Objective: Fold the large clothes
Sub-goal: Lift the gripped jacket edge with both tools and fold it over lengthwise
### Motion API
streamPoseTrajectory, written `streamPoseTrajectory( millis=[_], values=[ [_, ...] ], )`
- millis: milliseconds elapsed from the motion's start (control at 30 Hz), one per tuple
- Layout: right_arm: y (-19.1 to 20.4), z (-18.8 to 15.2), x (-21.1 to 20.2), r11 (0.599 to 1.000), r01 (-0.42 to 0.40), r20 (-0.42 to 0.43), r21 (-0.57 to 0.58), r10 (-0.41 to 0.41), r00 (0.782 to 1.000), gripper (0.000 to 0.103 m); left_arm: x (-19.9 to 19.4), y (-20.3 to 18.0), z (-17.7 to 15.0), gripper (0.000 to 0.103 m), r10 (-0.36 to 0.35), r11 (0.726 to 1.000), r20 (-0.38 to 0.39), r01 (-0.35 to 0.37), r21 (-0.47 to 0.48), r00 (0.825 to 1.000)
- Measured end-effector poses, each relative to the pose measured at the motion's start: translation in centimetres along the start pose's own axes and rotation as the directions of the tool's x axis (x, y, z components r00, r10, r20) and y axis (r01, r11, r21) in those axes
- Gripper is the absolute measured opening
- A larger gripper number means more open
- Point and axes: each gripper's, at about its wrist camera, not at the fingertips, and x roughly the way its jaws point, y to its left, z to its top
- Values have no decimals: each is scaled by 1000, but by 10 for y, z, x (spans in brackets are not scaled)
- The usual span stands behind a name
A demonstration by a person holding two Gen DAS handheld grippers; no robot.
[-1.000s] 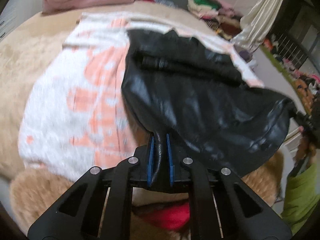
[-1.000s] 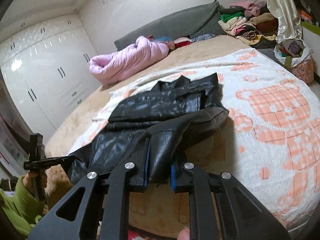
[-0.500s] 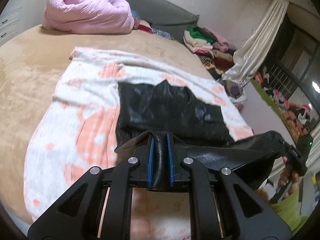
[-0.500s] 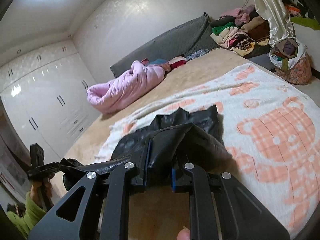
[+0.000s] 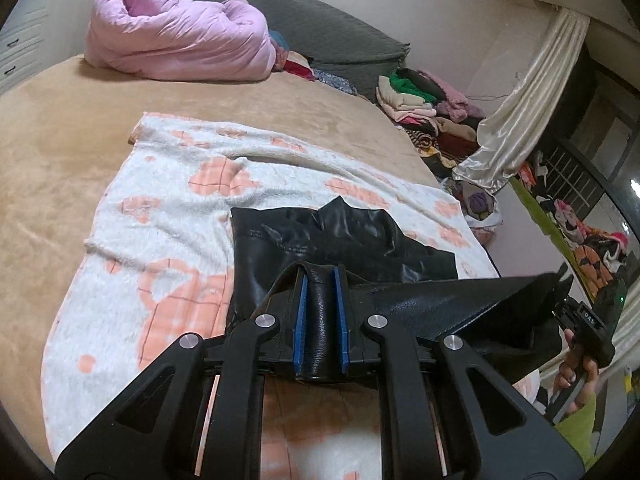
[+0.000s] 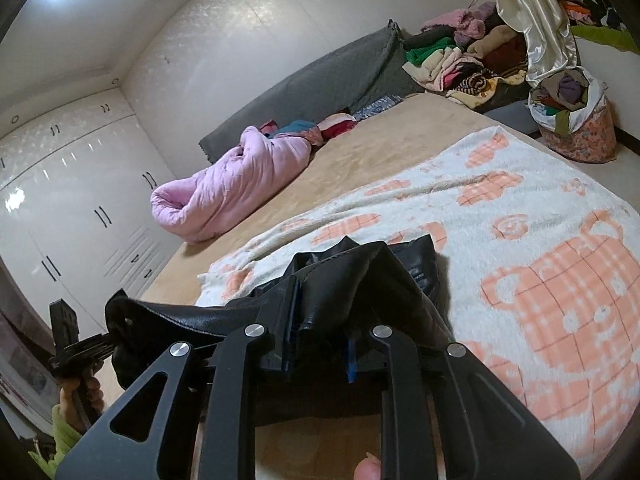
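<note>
Black leather jacket (image 5: 320, 240) lies partly on the blanket (image 5: 160, 240), its near edge lifted between my claws. My left claw (image 5: 320, 320) pinches one corner, my right claw (image 6: 320, 332) another. Only the right view shows the wardrobe (image 6: 72, 220).

The black garment (image 5: 304, 240) is glossy, grained leather-like material. The blanket (image 5: 160, 248) beneath it is fluffy, matt terry cloth. The left gripper (image 5: 320, 312) is matt black plastic with bright metal rivets. At 11 o'clock, the pink quilt (image 5: 176, 36) is smooth padded cloth.
</note>
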Motion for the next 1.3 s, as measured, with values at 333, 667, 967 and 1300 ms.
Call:
streamPoseTrajectory(
  millis=[333, 667, 967, 1300],
  values=[
    [-2, 17, 46, 997, 70, -53, -23, -71, 996, 21, 38, 14, 22, 6, 26, 999, -32, -27, -30, 999],
    [-20, 28, 95, 993, 121, -104, -7, -121, 987, 29, 76, 32, 32, 7, 44, 997, -79, -49, -63, 996],
    [-49, 24, 128, 987, 162, -153, 4, -159, 975, 30, 122, 54, 32, 9, 65, 992, -142, -80, -102, 988],
    [-65, 23, 145, 988, 156, -168, 10, -152, 974, 60, 137, 61, 28, 15, 48, 994, -139, -61, -93, 989]
  ],
)
